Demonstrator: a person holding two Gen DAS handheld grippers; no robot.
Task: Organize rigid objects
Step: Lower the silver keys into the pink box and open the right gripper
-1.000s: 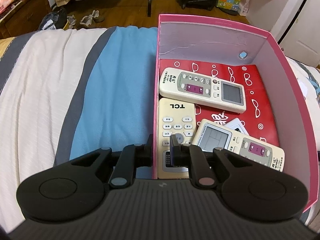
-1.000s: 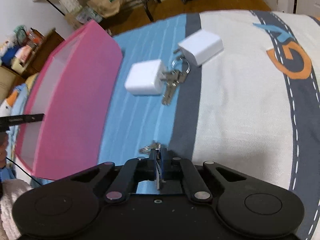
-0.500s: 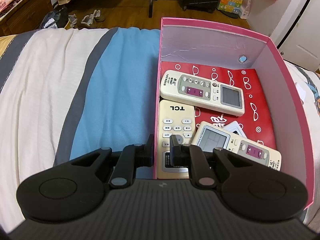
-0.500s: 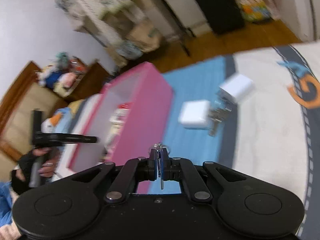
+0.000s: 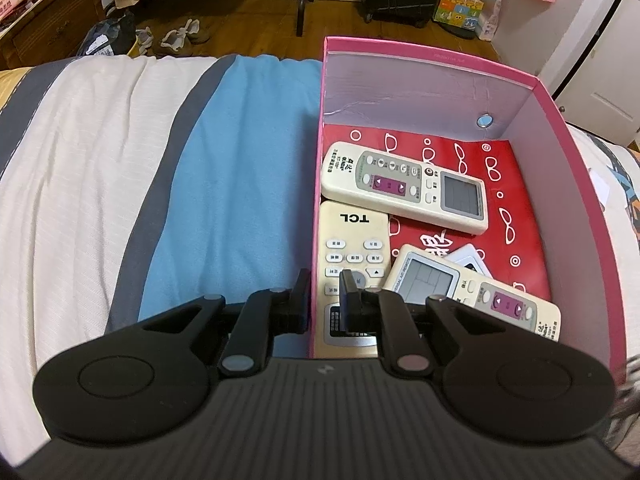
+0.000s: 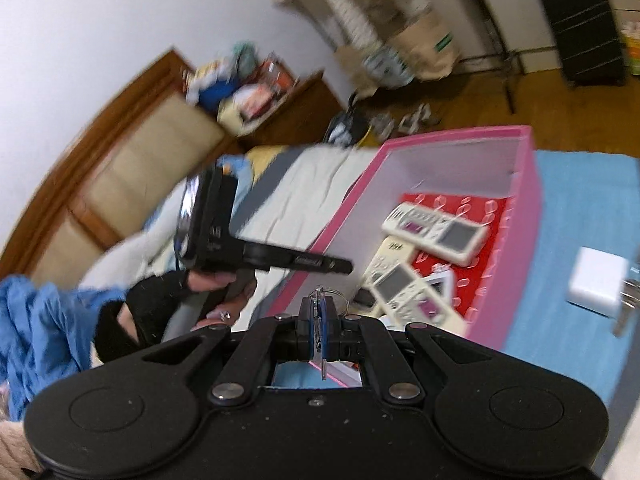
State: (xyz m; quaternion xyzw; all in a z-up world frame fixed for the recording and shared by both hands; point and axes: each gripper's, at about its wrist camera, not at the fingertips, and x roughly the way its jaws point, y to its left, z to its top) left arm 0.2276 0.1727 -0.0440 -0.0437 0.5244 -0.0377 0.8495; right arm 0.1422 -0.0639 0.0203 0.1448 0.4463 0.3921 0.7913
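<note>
One key (image 6: pixel 323 322) pinched in right claw (image 6: pixel 319 324), near pink box (image 6: pixel 524 240)

Right claw (image 6: pixel 319 320) with key (image 6: pixel 323 330), now over pink box (image 6: pixel 524 248).

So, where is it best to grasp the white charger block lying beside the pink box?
Likely from above, jaws across the two opposite flat sides of the white charger block. It lies flat on the blue cover, top free; keys touch its end away from the pink box, so avoid that end.
</note>
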